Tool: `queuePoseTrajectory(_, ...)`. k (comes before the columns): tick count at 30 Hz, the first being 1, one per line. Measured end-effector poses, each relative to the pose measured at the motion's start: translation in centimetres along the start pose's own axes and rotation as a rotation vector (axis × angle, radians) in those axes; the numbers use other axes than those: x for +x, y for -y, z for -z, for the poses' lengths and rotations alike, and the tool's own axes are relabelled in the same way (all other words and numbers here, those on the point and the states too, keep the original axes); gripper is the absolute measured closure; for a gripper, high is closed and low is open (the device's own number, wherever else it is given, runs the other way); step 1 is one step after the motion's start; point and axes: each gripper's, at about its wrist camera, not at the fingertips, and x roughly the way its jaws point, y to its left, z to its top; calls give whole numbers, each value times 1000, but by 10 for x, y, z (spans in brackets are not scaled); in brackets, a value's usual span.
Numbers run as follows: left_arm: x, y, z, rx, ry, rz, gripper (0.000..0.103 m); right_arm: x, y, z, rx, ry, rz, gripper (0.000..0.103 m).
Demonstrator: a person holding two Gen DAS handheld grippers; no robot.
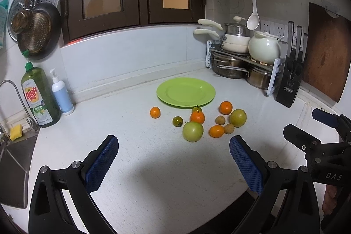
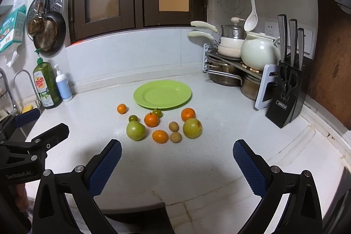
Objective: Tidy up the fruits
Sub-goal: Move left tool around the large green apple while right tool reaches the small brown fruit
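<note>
A green plate point(image 1: 171, 89) point(image 2: 144, 93) lies bare on the white counter. In front of it lie several loose fruits: orange tangerines point(image 1: 197, 117) point(image 2: 151, 119), a green apple point(image 1: 192, 131) point(image 2: 135, 130), a yellow-green apple point(image 1: 238, 117) point(image 2: 192, 128), small dark-green fruits point(image 1: 177, 121) point(image 2: 133, 118) and small brown fruits point(image 1: 220, 120) point(image 2: 173, 126). My left gripper point(image 1: 174, 146) is open and empty, hovering in front of the fruits. My right gripper point(image 2: 177, 150) is open and empty, also in front of them; it shows at the right of the left wrist view point(image 1: 307, 124).
A pot rack point(image 1: 241, 58) point(image 2: 237, 63) and a knife block point(image 1: 290, 80) point(image 2: 287, 89) stand at the back right, with a wooden board point(image 1: 326, 52) behind. Dish soap point(image 1: 40, 98) point(image 2: 46, 84) and a pump bottle point(image 1: 62, 93) stand left by the sink point(image 1: 13, 168).
</note>
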Motion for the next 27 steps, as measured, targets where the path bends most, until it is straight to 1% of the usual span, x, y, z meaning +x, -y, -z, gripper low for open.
queuePoseTrajectory(5,17,-5,-2,37,-14,21,0,17,-2,1,12,-30,18,1)
queuePoseTrajectory(10,40,-11,-6,88,-25,66,6,40,-8,1,35,-57,24,1)
queuePoseTrajectory(12,51,-13,-8,112,-29,93,8,49,-11,0,41,-71,27,4)
queuePoseTrajectory(14,60,-15,-11,133,-31,118,10,57,-12,0,50,-81,36,9)
queuePoseTrajectory(16,73,-16,-14,150,-47,142,12,69,-13,0,75,-102,42,12)
queuePoseTrajectory(17,78,-16,-15,155,-52,153,14,73,-13,0,81,-107,46,16)
queuePoseTrajectory(18,84,-16,-16,162,-61,161,15,78,-13,1,89,-115,50,17)
queuePoseTrajectory(20,94,-14,-17,169,-75,177,16,91,-11,0,111,-141,50,23)
queuePoseTrajectory(22,107,-12,-17,167,-99,184,19,103,-7,0,114,-162,49,26)
queuePoseTrajectory(23,112,-11,-17,160,-108,195,19,108,-5,1,111,-176,46,30)
queuePoseTrajectory(25,123,-7,-15,150,-118,189,21,122,0,2,105,-196,18,33)
queuePoseTrajectory(26,128,-4,-14,142,-131,185,24,127,1,3,99,-206,8,35)
queuePoseTrajectory(27,134,-3,-13,128,-148,192,25,136,3,4,91,-230,-8,38)
